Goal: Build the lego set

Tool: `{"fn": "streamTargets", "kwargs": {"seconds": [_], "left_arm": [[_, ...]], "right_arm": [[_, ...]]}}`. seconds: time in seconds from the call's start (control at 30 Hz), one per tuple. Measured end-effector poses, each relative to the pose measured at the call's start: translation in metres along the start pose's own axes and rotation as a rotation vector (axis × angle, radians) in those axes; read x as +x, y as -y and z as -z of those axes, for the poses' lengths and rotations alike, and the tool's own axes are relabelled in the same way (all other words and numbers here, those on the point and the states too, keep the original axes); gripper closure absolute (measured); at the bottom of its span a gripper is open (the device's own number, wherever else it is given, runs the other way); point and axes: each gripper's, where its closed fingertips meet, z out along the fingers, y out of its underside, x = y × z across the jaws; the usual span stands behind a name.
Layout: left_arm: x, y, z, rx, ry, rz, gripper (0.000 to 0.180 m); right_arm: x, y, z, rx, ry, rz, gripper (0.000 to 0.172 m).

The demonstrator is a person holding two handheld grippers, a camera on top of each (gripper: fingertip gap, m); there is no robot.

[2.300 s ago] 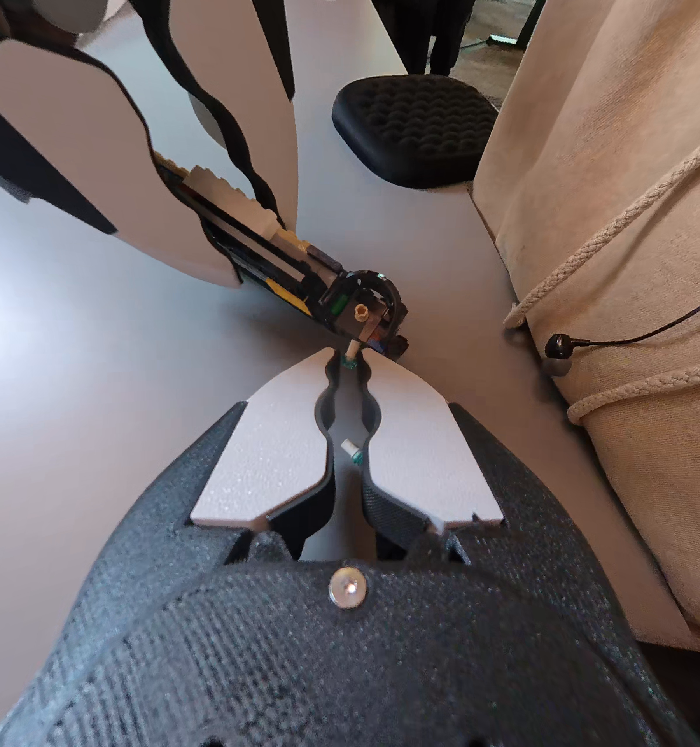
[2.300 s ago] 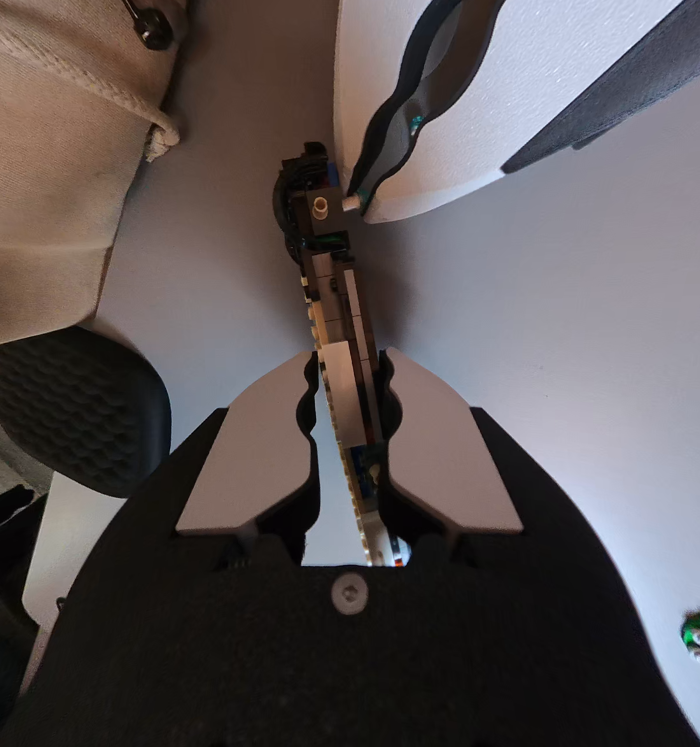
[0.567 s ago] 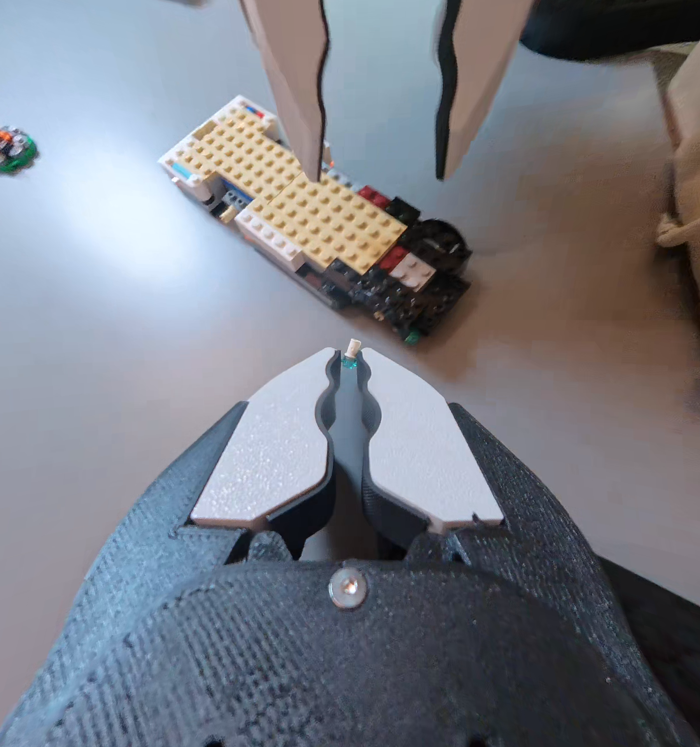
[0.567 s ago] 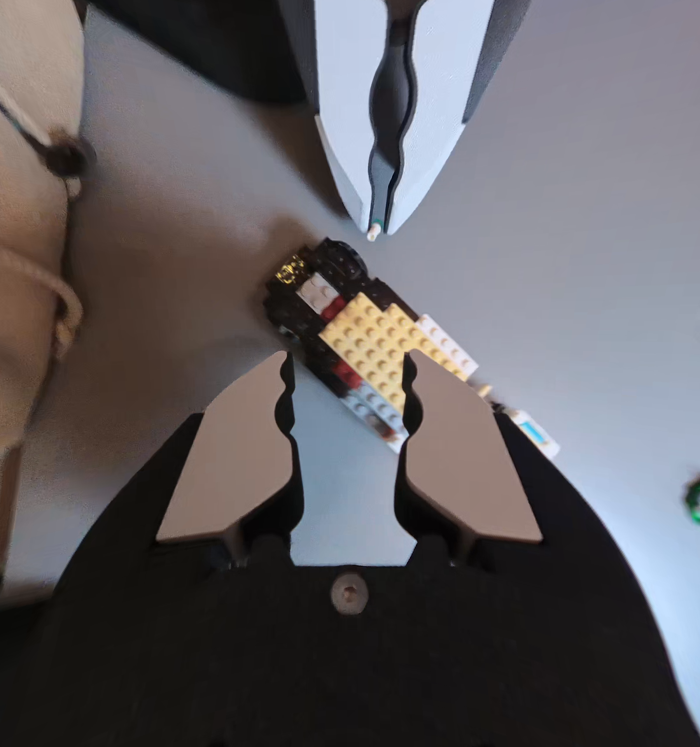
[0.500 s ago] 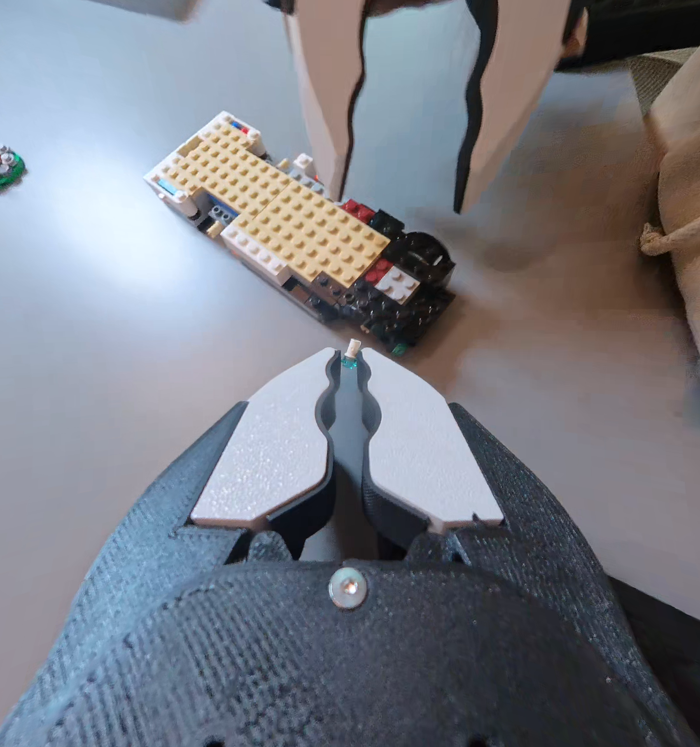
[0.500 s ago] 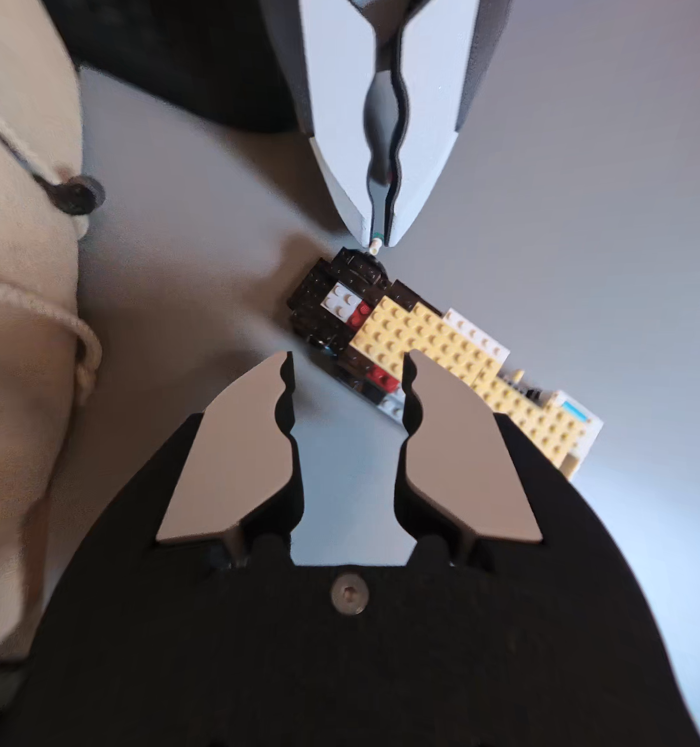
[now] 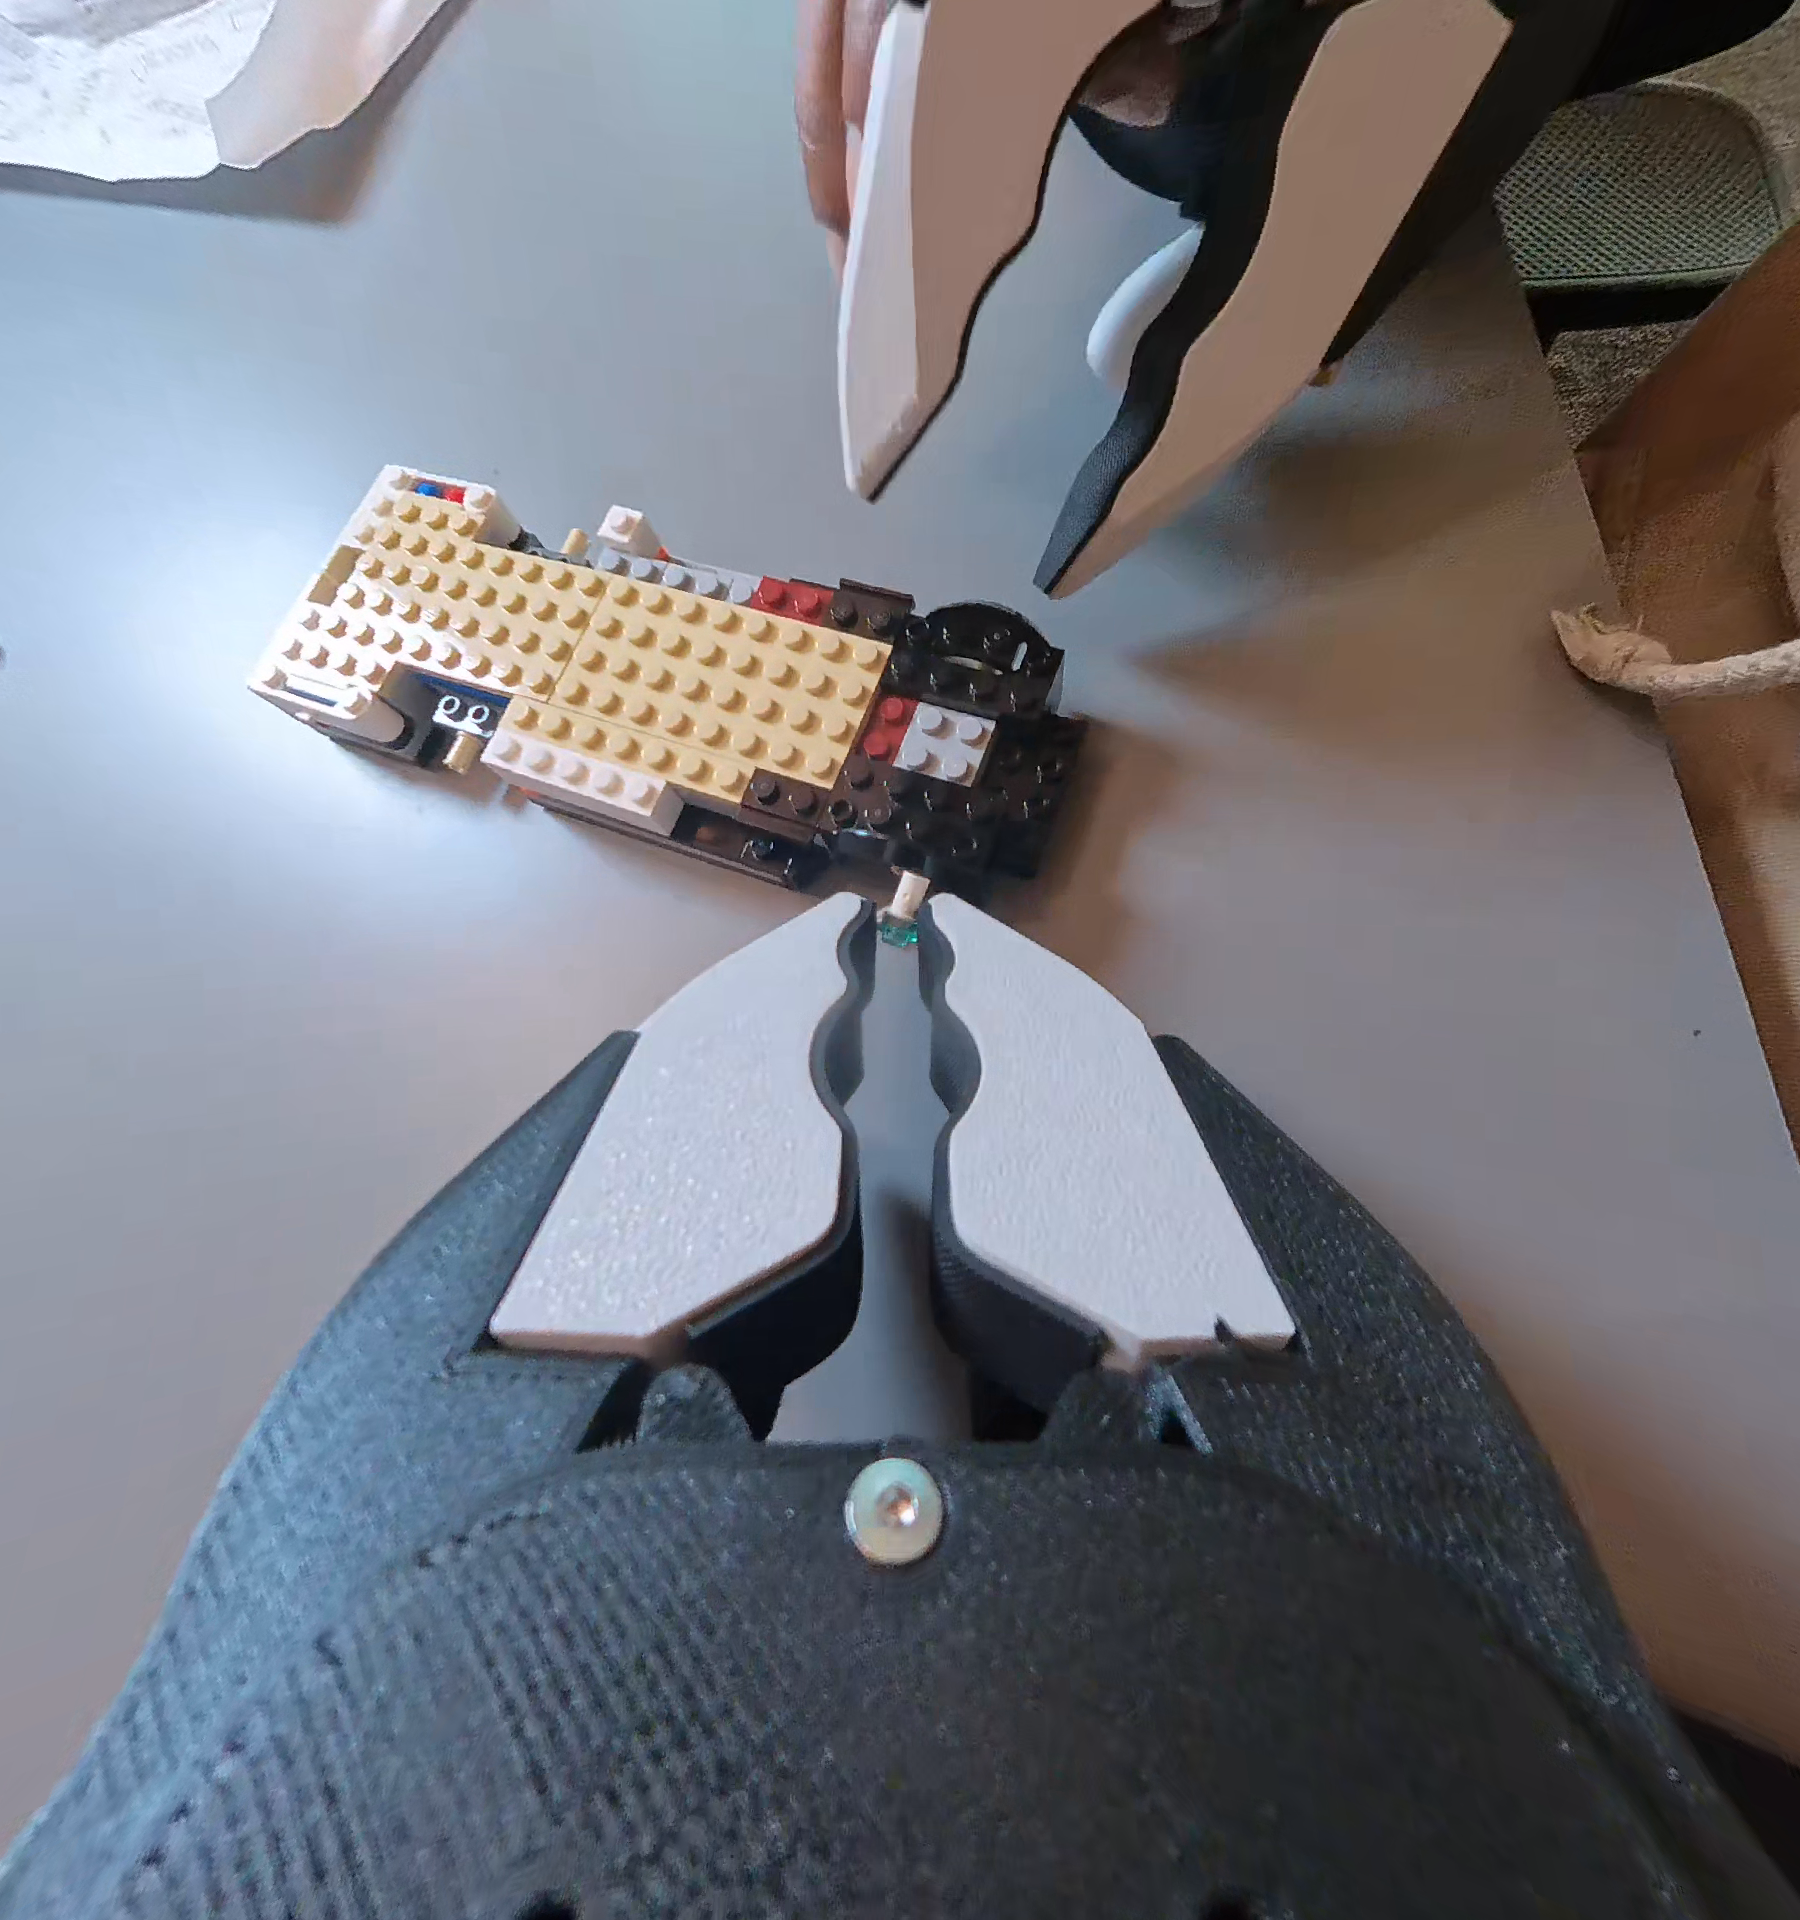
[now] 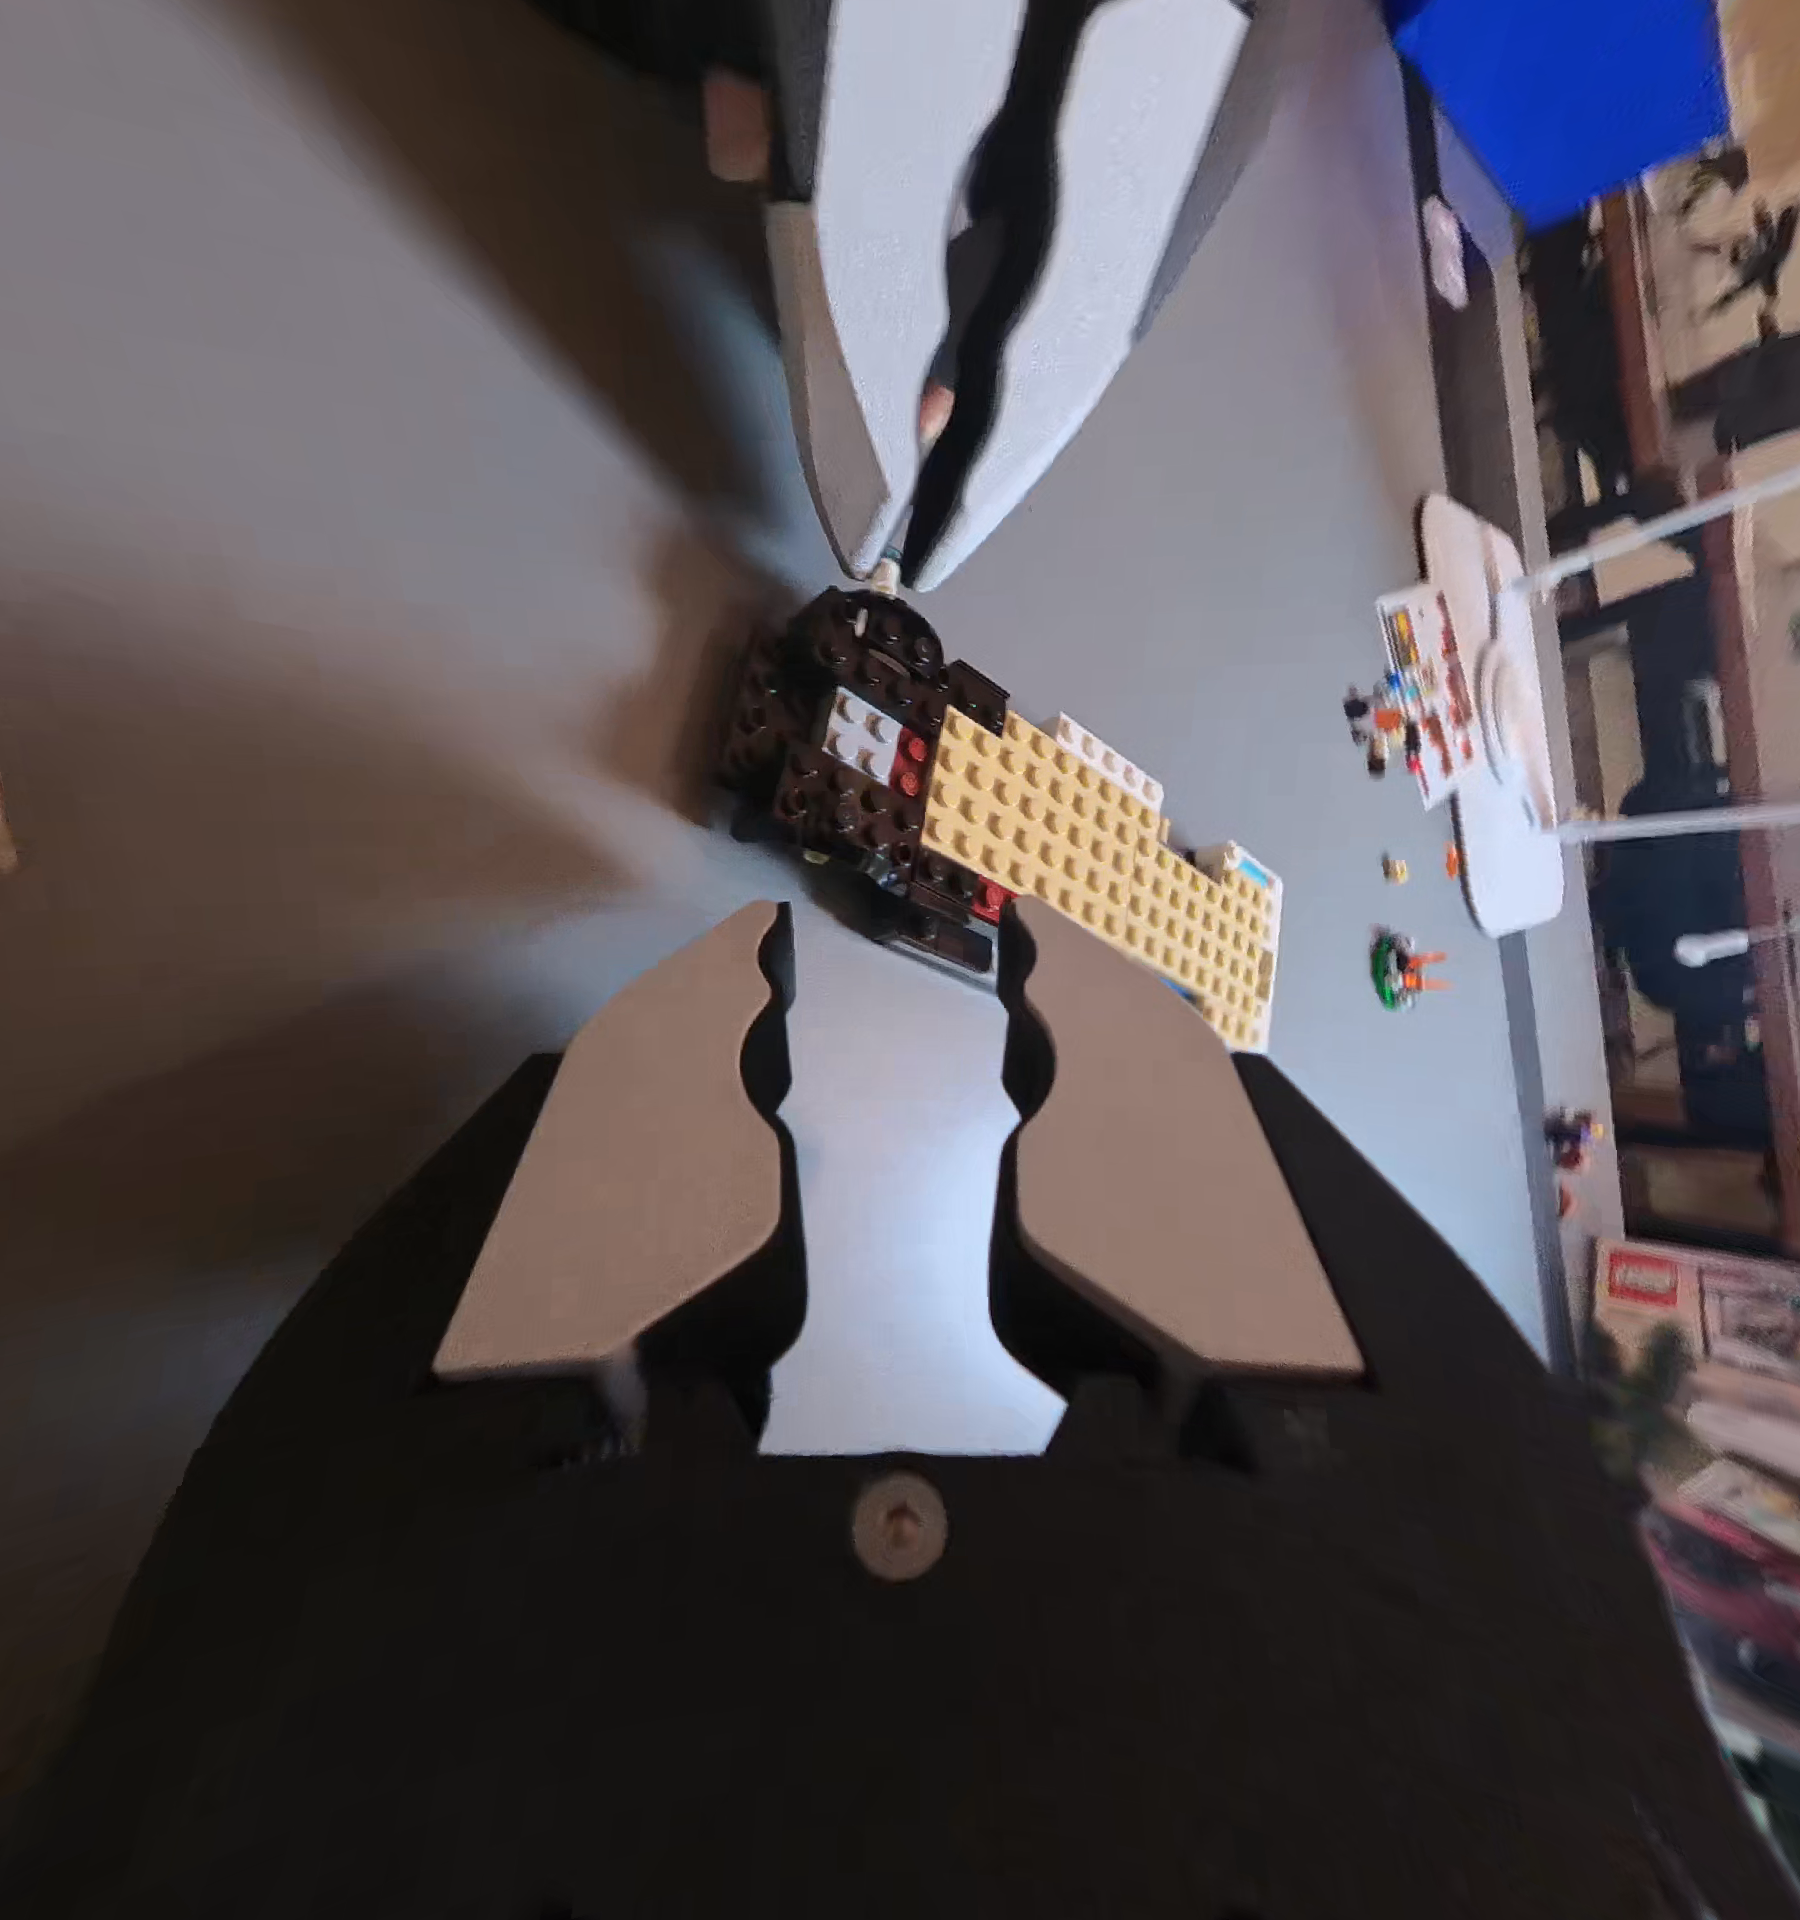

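Tan-plated brick model [image 7: 667,686] rests on the grey surface [image 7: 200,1039]. Left gripper [image 7: 901,920] pinches a small white-and-green peg [image 7: 904,906] against its black end. Right gripper [image 8: 891,914] hovers open, empty.

A smooth grey table [image 7: 200,1039] carries everything here. A flat brick model [image 7: 667,675] lies on it, tan studded plates on top with white bricks along its edges and a black and dark brown block at one end, a small grey and a red piece set into that end. To one side of the model, well apart, rests a small round green piece with orange bits [image 8: 1400,968]. Farther toward the table's edge lie a few tiny loose bricks [image 8: 1395,868], a printed sheet [image 8: 1436,707] and a white board-like thing [image 8: 1509,831]. A crumpled sheet of paper [image 7: 96,94] sits at the far corner in the left wrist view
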Motion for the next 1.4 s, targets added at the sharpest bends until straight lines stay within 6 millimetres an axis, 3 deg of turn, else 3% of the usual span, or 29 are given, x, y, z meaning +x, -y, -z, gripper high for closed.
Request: {"fn": "streamTargets", "kwargs": {"seconds": [0.23, 0.37, 0.47, 0.7, 0.93, 1.2, 1.4], "left_arm": [[-0.003, 0.0, -0.002, 0.005, 0.015, 0.009, 0.173], [-0.004, 0.003, 0.0, 0.032, 0.003, 0.019, 0.174], [-0.006, 0.017, 0.008, 0.127, -0.011, 0.047, 0.174], [-0.025, 0.046, 0.032, 0.284, 0.095, -0.027, 0.174], [-0.047, 0.074, 0.033, 0.338, 0.186, -0.076, 0.174], [-0.09, 0.095, 0.02, 0.361, 0.217, -0.089, 0.174], [-0.115, 0.086, 0.011, 0.314, 0.192, -0.053, 0.174]], "right_arm": [[-0.005, 0.005, -0.021, 0.081, -0.015, 0.326, 0.149], [0.003, 0.008, -0.02, 0.141, -0.074, 0.345, 0.152], [0.015, 0.014, -0.009, 0.23, -0.047, 0.194, 0.153], [0.066, 0.034, 0.025, 0.481, 0.145, -0.266, 0.153], [0.116, 0.028, 0.036, 0.632, 0.429, -0.604, 0.153], [0.151, 0.012, 0.033, 0.719, 0.586, -0.783, 0.153], [0.169, 0.004, 0.029, 0.751, 0.661, -0.864, 0.153]]}}
